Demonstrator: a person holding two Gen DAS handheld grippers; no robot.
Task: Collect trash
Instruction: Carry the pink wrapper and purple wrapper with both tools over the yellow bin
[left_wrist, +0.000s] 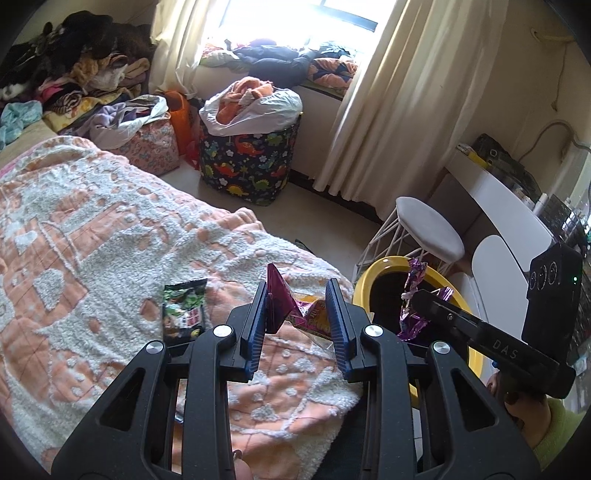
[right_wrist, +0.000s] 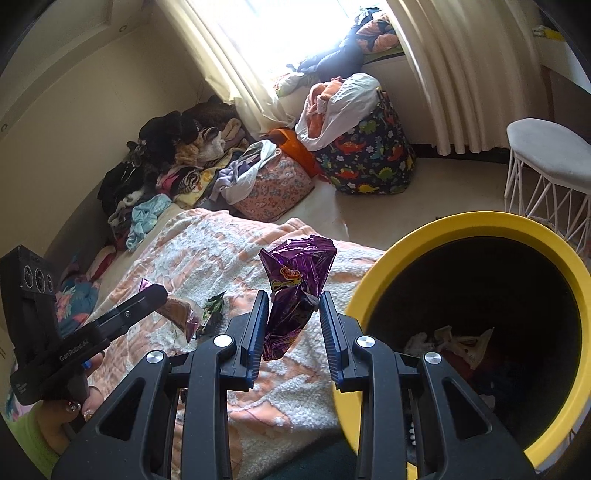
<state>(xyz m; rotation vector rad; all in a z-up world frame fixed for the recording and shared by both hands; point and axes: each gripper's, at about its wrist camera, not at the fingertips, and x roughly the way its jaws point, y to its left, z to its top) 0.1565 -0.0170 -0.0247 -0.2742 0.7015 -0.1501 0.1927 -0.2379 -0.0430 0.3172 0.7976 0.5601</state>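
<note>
My left gripper (left_wrist: 297, 291) is open above the bed, its fingers on either side of a magenta and yellow snack wrapper (left_wrist: 295, 314) lying on the blanket. A dark green snack packet (left_wrist: 184, 312) lies to its left. My right gripper (right_wrist: 291, 299) has its jaws apart with a crumpled purple wrapper (right_wrist: 293, 291) between them, beside the yellow-rimmed black bin (right_wrist: 373, 291); I cannot tell whether the fingers touch it. The bin (left_wrist: 364, 280) holds some trash at the bottom. The purple wrapper (left_wrist: 413, 295) also shows over the bin in the left wrist view.
The bed carries an orange and white blanket (left_wrist: 110, 229). A white stool (left_wrist: 428, 229) stands behind the bin. A dinosaur-print hamper (left_wrist: 247, 162), a pink bag (left_wrist: 151, 147) and piles of clothes (left_wrist: 74, 62) fill the far side. A white desk (left_wrist: 498, 199) is at right.
</note>
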